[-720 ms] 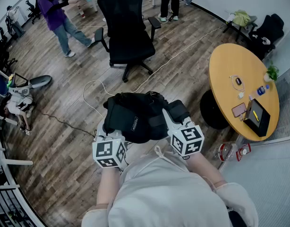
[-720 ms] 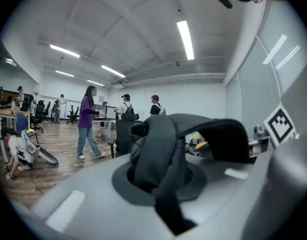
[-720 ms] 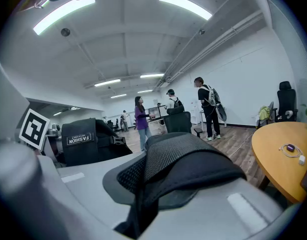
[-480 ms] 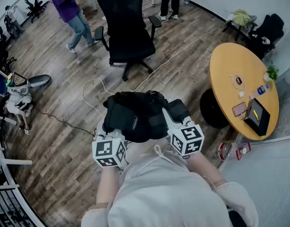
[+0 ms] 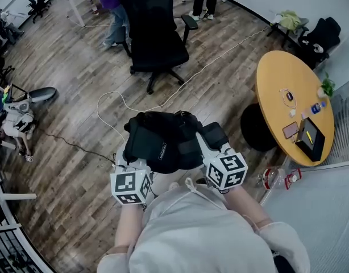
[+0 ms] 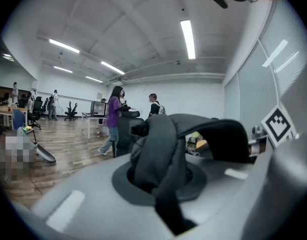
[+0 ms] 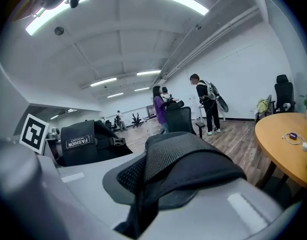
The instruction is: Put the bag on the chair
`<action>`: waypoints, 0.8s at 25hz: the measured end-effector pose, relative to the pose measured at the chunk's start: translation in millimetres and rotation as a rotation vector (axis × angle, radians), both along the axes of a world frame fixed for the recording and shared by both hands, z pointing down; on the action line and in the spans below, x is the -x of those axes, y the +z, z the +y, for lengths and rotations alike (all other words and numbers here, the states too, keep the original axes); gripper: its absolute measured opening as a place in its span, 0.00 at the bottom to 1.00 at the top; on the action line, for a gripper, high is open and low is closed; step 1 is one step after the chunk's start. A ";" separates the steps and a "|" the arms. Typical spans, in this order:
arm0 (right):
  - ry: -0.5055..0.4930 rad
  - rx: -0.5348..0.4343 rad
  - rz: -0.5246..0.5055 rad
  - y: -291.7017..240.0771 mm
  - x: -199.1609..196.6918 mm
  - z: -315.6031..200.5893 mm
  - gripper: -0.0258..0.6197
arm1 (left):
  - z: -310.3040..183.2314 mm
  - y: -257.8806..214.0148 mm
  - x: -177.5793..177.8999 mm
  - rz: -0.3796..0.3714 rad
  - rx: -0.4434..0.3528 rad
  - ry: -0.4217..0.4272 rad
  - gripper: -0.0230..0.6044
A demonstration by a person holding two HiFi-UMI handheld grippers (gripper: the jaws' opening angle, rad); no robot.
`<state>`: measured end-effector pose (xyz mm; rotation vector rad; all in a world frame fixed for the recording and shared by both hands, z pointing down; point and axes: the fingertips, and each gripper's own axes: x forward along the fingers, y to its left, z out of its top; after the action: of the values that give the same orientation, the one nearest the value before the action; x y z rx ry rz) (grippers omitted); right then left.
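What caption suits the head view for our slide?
Left gripper and right gripper hold a black bag, office chair ahead.

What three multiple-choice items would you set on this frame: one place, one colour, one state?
1. Where is the chair relative to the bag?
A. ahead of it, apart
B. directly under it
C. on the round table
2. What colour is the bag?
A. red
B. black
C. white
3. What state is the left tool in?
A. open, empty
B. shut on the bag
C. on the table
1 A: bare floor lies between them in the head view.
2 B: it is black in every view.
3 B: its jaws pinch a strap of the bag.
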<state>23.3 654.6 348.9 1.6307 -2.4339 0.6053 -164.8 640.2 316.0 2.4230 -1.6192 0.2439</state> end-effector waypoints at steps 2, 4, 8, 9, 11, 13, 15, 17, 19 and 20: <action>0.003 0.015 -0.004 6.1 5.4 -3.7 0.11 | -3.0 4.9 5.5 -0.002 0.009 0.004 0.09; 0.004 0.031 -0.006 11.7 8.6 -11.4 0.11 | -10.1 9.9 8.2 -0.005 0.020 0.004 0.09; -0.010 0.060 -0.010 22.9 14.9 -36.8 0.11 | -34.5 21.4 14.7 -0.002 0.050 -0.007 0.09; -0.015 0.064 -0.014 26.3 14.9 -46.1 0.11 | -43.0 24.2 15.2 -0.004 0.053 -0.013 0.09; -0.026 0.069 -0.023 33.4 12.2 -67.5 0.11 | -61.9 29.5 12.4 -0.011 0.054 -0.024 0.09; -0.046 0.071 -0.030 38.8 7.4 -93.4 0.11 | -84.0 33.5 6.7 -0.020 0.054 -0.039 0.09; -0.073 0.074 -0.037 42.1 0.8 -125.4 0.11 | -111.3 35.6 -0.5 -0.029 0.056 -0.060 0.09; -0.098 0.080 -0.044 43.8 -8.5 -161.0 0.11 | -142.9 35.8 -10.1 -0.035 0.060 -0.083 0.09; -0.121 0.082 -0.051 42.7 -20.1 -200.8 0.11 | -179.2 33.4 -22.4 -0.040 0.060 -0.103 0.09; -0.132 0.080 -0.053 40.8 -26.1 -222.1 0.11 | -198.9 31.1 -28.9 -0.042 0.057 -0.113 0.09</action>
<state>49.4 432.5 389.6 1.4280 -2.4958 0.7236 -135.8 441.4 347.1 2.2901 -1.7357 0.3195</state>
